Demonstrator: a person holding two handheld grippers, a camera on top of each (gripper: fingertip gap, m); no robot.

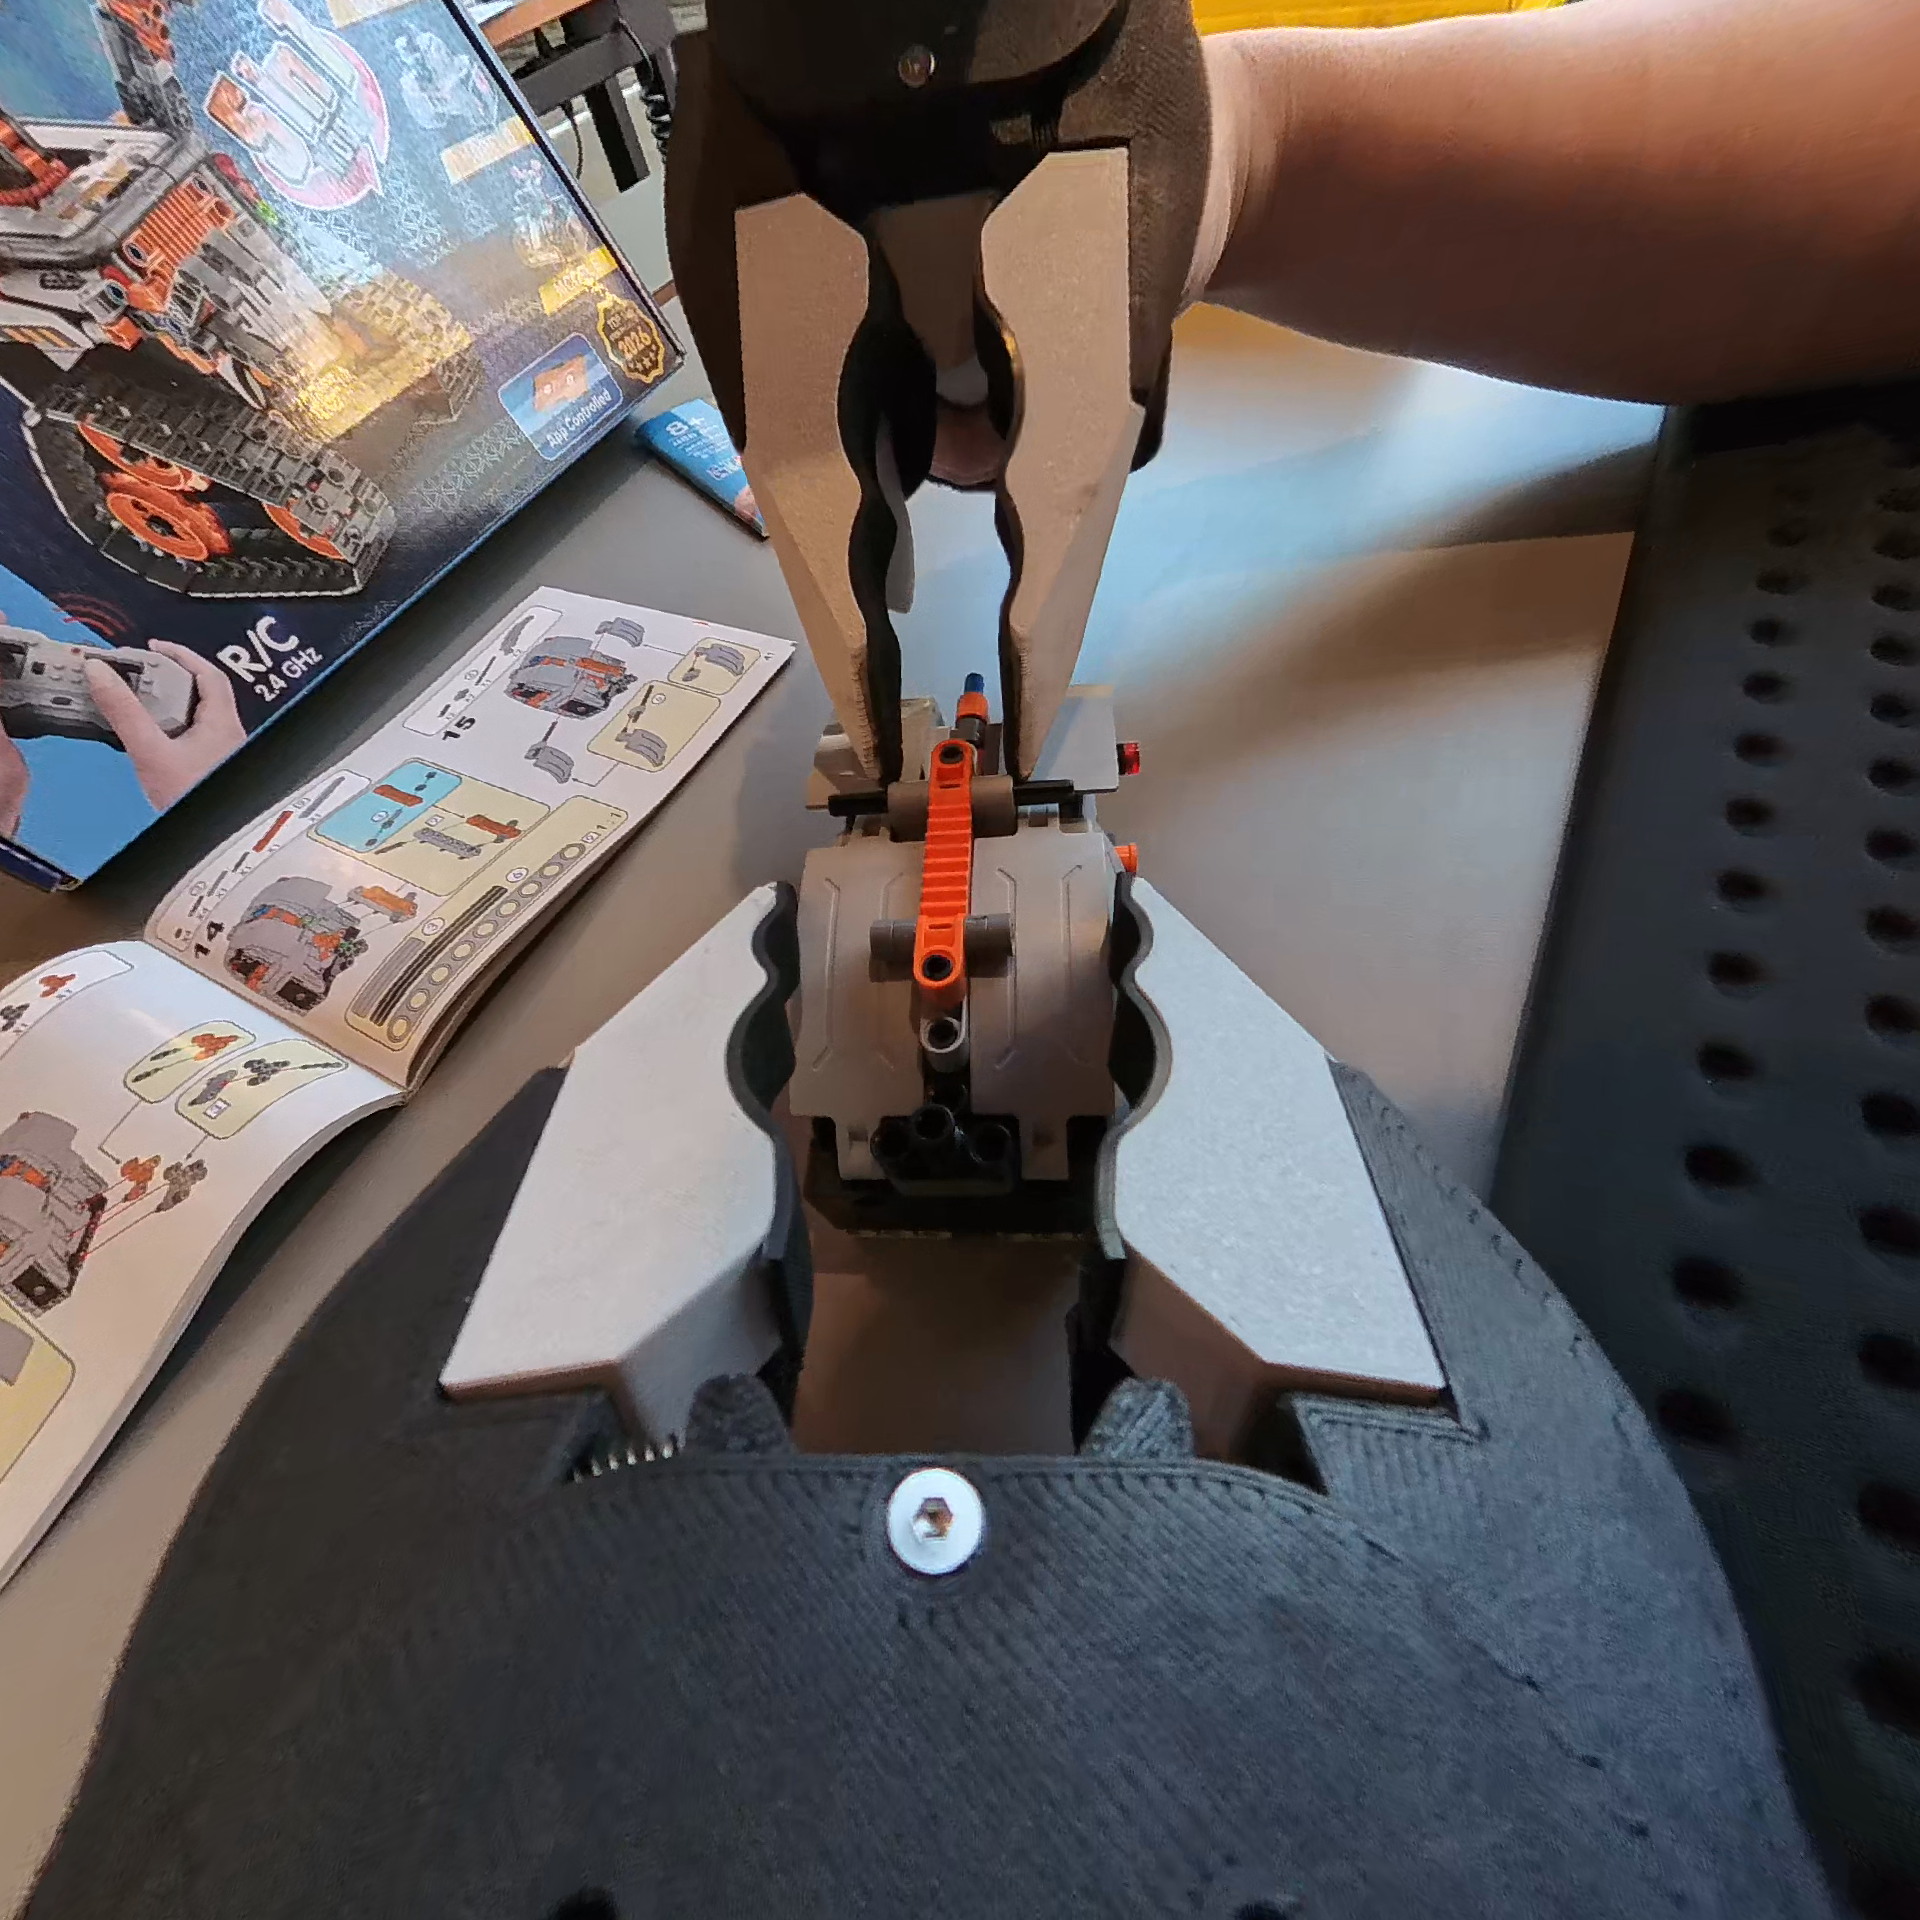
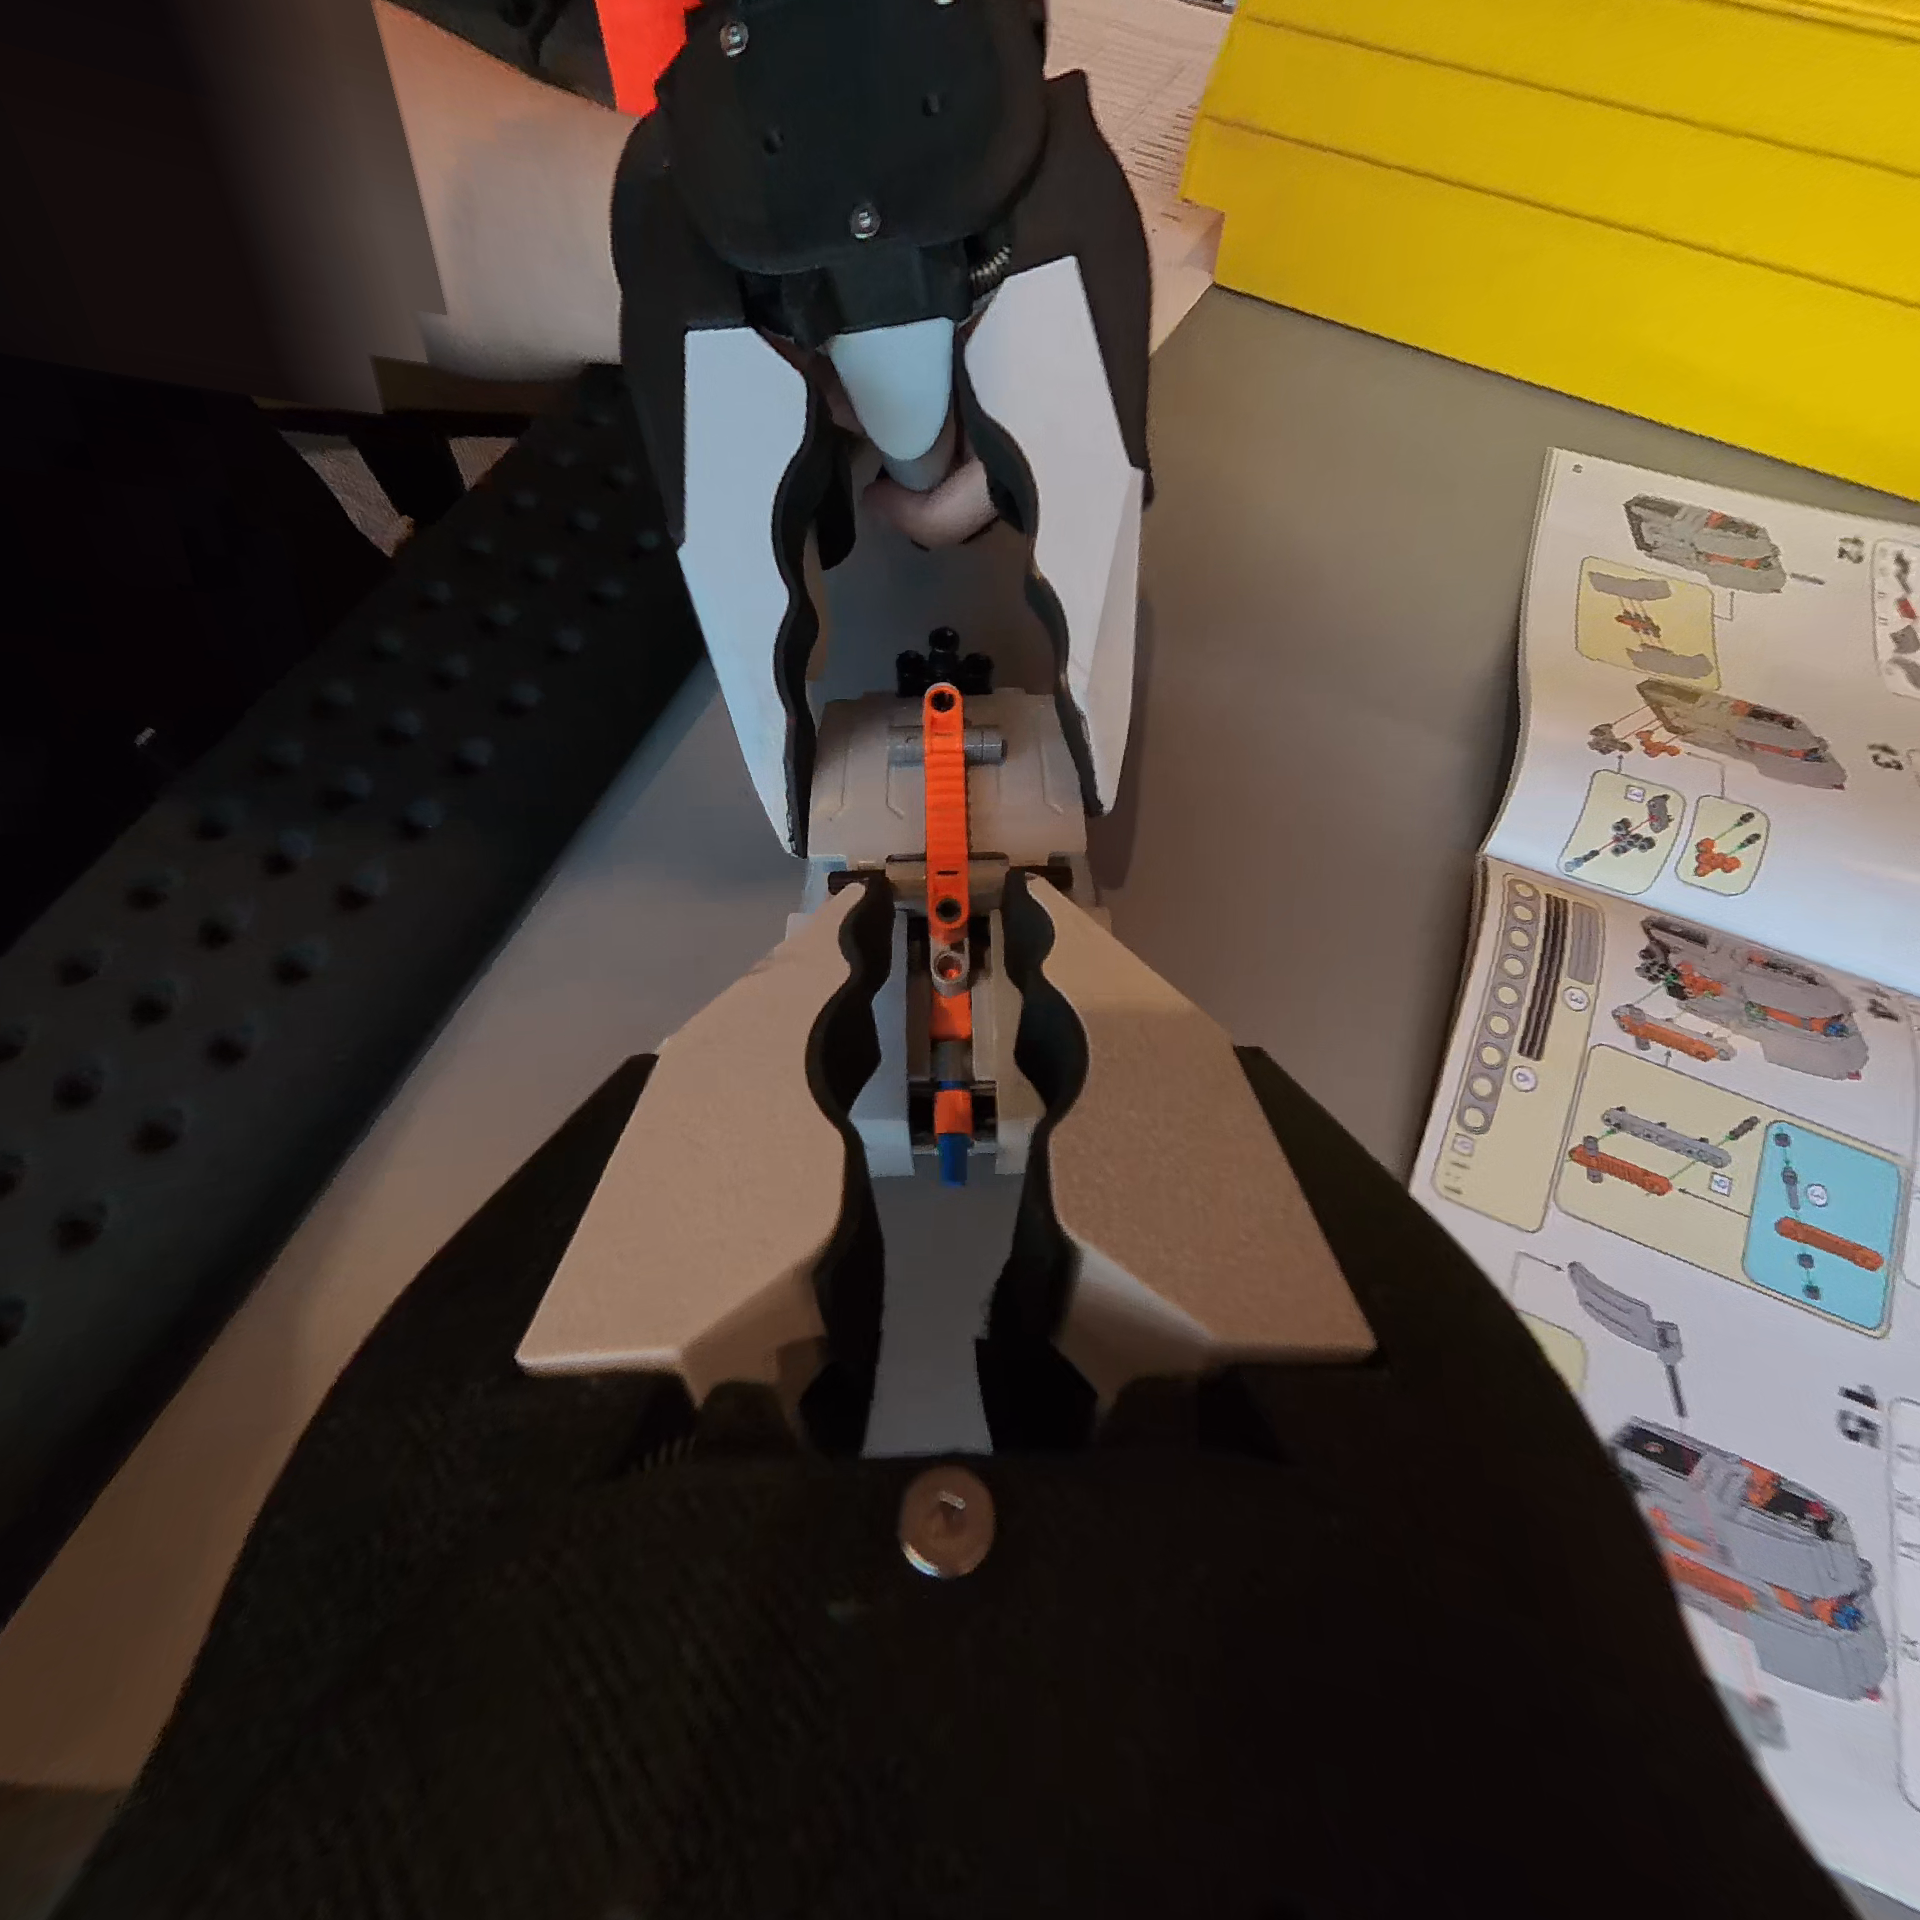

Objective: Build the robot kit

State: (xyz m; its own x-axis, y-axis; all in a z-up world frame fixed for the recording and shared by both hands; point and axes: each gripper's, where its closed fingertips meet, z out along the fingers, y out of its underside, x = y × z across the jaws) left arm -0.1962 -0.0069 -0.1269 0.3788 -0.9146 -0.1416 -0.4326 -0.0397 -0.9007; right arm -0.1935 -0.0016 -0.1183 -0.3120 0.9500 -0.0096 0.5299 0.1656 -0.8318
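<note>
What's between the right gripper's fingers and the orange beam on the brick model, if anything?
Nothing visible. The right gripper has its fingers at the ends of the grey cross-pin on the brick model, either side of the orange beam. The left gripper clamps the model's grey body from the opposite end, clear of that spot.

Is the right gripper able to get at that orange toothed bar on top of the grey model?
Probably yes. The right gripper already has its fingertips either side of the orange toothed bar, and the left gripper clamps only the grey model's sides, leaving the top free.

Soft daylight glaring off the grey table (image 1: 1351, 644), wide-angle bending at edges, booklet (image 2: 1704, 1143) blurring nearest the lens.
</note>
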